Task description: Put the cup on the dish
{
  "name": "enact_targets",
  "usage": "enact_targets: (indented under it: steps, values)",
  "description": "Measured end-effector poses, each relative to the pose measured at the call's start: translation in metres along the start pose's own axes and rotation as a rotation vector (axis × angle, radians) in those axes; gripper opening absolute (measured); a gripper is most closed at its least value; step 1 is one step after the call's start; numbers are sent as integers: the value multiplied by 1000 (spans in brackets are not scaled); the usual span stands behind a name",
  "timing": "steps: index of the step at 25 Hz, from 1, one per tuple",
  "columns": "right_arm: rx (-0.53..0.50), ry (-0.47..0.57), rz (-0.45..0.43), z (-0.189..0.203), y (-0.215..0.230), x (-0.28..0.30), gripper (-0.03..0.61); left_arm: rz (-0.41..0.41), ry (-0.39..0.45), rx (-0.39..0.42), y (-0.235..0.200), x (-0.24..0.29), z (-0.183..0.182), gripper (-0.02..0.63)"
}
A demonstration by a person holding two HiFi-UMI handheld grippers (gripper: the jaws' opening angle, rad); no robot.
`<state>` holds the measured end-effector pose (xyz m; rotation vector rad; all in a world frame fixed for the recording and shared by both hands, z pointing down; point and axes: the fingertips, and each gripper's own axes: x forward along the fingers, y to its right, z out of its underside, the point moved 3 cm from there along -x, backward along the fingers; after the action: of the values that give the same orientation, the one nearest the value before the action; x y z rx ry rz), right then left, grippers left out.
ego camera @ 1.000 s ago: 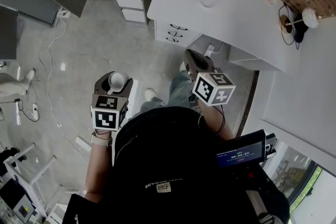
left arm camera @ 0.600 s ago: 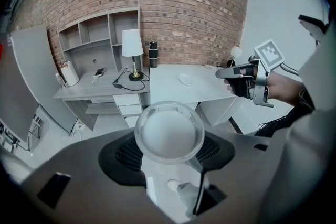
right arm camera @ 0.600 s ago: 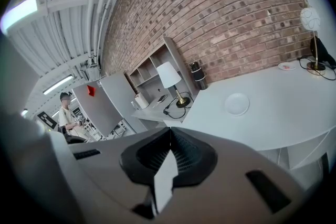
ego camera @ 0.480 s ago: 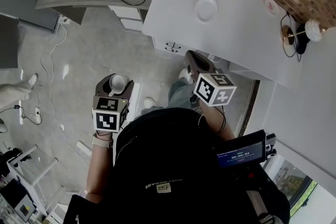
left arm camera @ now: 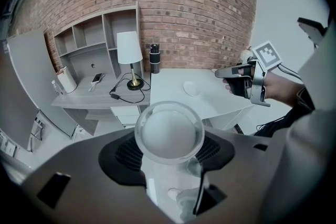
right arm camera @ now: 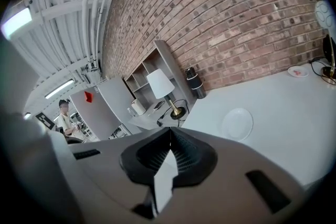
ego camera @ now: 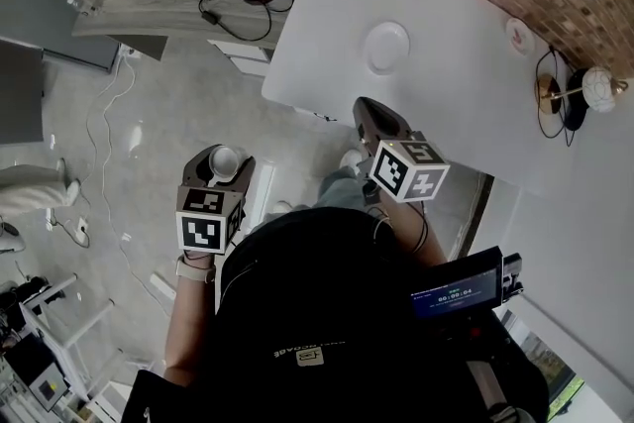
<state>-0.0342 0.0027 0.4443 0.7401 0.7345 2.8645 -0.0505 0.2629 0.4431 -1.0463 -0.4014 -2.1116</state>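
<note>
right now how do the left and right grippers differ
The left gripper is shut on the clear cup; the right gripper is shut with nothing between its jaws. In the head view the left gripper shows over the grey floor, short of the white table, while the right gripper's tip shows at the table's edge, nearer the dish. Both carry a marker cube.

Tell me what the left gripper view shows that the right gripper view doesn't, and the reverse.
Only the left gripper view: the cup clamped between its jaws, and the right gripper near the table edge. Only the right gripper view: its own jaws shut on nothing, and a distant person. Both: the white dish, lamp and dark bottle.
</note>
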Motion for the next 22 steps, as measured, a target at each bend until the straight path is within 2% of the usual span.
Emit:
enact_targets:
  steps: [12,22]
  values:
    - [-10,-21,-19,-41,74,6,5,-34,4,-40,33,41,-50,265]
    - [5,-20,-19,-60,125,-4,5,-48,-2,-14,61,70,-90,265]
